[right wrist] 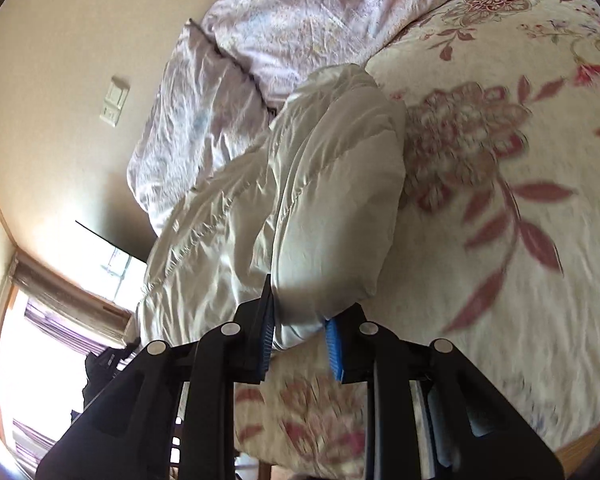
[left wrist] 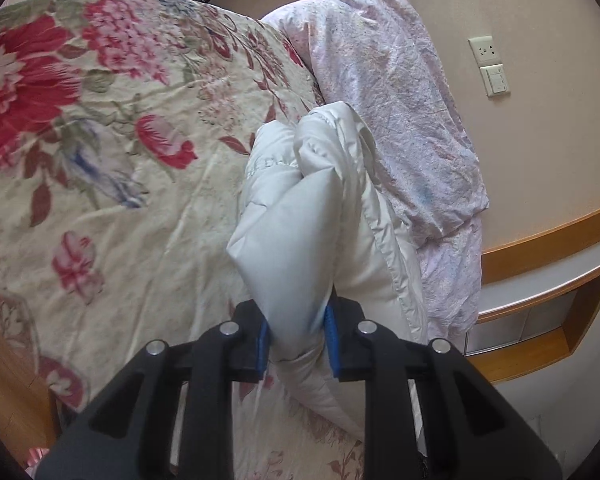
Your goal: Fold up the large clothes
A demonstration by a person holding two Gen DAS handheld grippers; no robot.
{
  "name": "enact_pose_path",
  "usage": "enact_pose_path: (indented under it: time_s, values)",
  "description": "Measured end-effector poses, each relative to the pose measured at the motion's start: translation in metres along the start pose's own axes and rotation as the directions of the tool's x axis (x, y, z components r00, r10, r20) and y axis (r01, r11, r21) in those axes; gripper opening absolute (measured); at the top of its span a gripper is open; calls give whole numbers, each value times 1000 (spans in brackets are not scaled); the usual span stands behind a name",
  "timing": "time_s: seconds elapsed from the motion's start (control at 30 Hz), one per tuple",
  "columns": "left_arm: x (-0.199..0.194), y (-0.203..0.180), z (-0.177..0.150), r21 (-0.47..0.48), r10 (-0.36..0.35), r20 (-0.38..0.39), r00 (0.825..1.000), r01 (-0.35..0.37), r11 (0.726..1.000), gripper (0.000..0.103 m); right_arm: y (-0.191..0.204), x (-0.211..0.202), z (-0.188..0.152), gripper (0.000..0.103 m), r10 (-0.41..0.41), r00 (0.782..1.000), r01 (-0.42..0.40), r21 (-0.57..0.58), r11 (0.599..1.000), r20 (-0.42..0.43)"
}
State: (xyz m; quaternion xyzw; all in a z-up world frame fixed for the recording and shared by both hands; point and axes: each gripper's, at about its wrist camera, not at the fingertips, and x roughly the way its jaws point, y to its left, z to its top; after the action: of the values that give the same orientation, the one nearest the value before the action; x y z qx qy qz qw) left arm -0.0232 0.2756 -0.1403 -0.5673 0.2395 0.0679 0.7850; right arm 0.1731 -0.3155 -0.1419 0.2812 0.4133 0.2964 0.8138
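A white padded jacket fills the middle of the left wrist view, its puffy quilted fabric bunched into a thick fold that runs from the centre of the frame down to the bottom centre. The left gripper has that fold between its jaws: the blue pads press into the fabric on both sides, so the jaws stand only narrowly apart and are clamped on the jacket. A stitched hem of the jacket trails down the right side of the fold toward the lower right of the frame.

In the right wrist view the same jacket stretches from the upper centre down to the bottom centre, with a looser, wrinkled part spreading to the lower left. The right gripper holds a rounded padded edge of it; its blue pads sit close together with the fabric squeezed between their upper ends, so these jaws too are nearly closed and gripping the jacket.

The jacket lies over a bed covered by a cream bedspread with red and pink flowers, which takes up the left half of the left view and the right half of the right view. Just beyond the jacket lies a pale pink crumpled quilt, at the upper right in the left view and the upper centre in the right view. A wall socket and switch sit on the beige wall at the right of the left view. A bright window shows at the lower left of the right view.
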Motion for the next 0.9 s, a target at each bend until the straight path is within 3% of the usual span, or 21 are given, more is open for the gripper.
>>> enact_pose_path:
  time_s: [0.1, 0.13, 0.17, 0.2, 0.27, 0.33, 0.4, 0.47, 0.73, 0.8, 0.9]
  values:
    - [-7, 4, -5, 6, 12, 14, 1000, -12, 1000, 27, 3, -4, -5, 25, -41, 999, 41, -34, 999, -5]
    - [-7, 5, -6, 13, 19, 22, 1000, -20, 1000, 31, 5, -4, -4, 35, -67, 998, 66, -42, 997, -4]
    - [-7, 6, -7, 16, 30, 30, 999, -30, 999, 37, 7, -7, -3, 53, -122, 992, 122, -53, 991, 12]
    - [-8, 7, -8, 19, 40, 36, 999, -41, 999, 42, 9, -13, -3, 61, -175, 983, 178, -62, 982, 48]
    - [-11, 6, -9, 44, 58, 60, 997, -60, 997, 62, 14, -32, 0, 72, -259, 953, 273, -76, 959, 157]
    - [-15, 6, -8, 62, 56, 81, 995, -61, 996, 72, 24, -44, 4, 72, -330, 910, 362, -96, 927, 250]
    - [-17, 8, -7, 68, 36, 80, 996, -42, 997, 75, 38, -47, 9, 72, -358, 884, 414, -149, 898, 301]
    - [-17, 10, -6, 72, 29, 77, 997, -34, 997, 76, 57, -40, 11, 72, -339, 888, 415, -223, 882, 310]
    - [-13, 5, -8, 91, 26, 83, 996, -33, 995, 82, 159, 26, 2, 72, -195, 950, 298, -522, 799, 243]
    - [-10, 0, -10, 115, 32, 84, 996, -41, 993, 84, 182, 50, -6, 72, -187, 961, 274, -586, 763, 206]
    - [-2, -6, -11, 146, 63, 80, 995, -74, 987, 84, 209, 82, -22, 71, -207, 957, 291, -666, 687, 204]
